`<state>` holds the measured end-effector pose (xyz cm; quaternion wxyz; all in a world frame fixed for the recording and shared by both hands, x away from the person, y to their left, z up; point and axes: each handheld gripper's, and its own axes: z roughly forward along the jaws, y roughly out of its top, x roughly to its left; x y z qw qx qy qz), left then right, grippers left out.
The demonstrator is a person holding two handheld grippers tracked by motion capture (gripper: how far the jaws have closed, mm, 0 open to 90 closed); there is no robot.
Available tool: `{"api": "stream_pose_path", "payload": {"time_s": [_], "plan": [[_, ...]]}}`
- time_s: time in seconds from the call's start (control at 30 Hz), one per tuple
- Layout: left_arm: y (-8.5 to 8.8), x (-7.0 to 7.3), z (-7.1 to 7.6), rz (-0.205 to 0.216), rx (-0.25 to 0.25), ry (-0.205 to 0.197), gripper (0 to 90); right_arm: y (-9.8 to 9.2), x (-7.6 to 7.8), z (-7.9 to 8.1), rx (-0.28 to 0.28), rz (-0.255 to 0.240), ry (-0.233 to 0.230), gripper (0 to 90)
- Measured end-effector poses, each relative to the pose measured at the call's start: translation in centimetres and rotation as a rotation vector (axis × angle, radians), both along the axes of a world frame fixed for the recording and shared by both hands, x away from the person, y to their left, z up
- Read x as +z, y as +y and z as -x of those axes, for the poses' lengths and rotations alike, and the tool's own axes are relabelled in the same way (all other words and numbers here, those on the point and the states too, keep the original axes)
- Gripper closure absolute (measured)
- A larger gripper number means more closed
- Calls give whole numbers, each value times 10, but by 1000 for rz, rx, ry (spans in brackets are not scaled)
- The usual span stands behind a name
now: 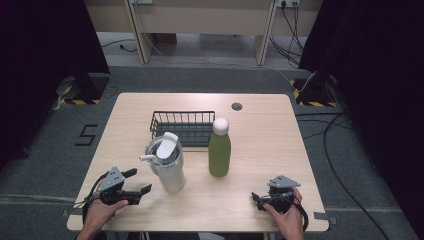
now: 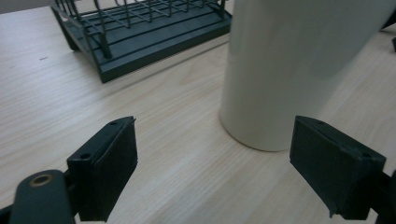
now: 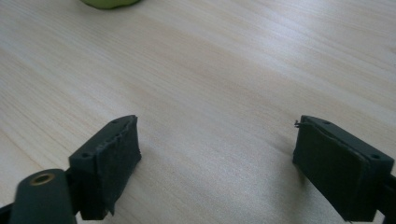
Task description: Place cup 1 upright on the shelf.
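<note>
Wooden table (image 1: 260, 150); grey carpet (image 1: 45, 165); black curtains (image 1: 45, 45) flanking.

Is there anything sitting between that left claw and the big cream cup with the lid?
Nothing visible does. The left claw is open, with only bare wooden table between its jaws and the cream cylindrical lidded tumbler. The dark wire basket lies farther back, off to one side.
</note>
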<state>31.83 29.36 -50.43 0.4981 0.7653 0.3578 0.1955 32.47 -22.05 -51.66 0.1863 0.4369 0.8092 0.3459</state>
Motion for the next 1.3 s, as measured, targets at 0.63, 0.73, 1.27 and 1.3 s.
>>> {"api": "stream_pose_path", "payload": {"time_s": [0.63,0.73,1.27,1.3], "plan": [[-22,3,6,33,-16,-56,148,1,-1,-3,-12,7,8,99],[-25,4,5,37,-20,-70,148,1,0,-3,-14,6,12,96],[-52,6,-11,-71,-66,-252,142,1,0,-4,-11,9,10,94],[-55,6,-11,-62,-94,-253,146,1,0,-4,-12,8,10,94]]}}
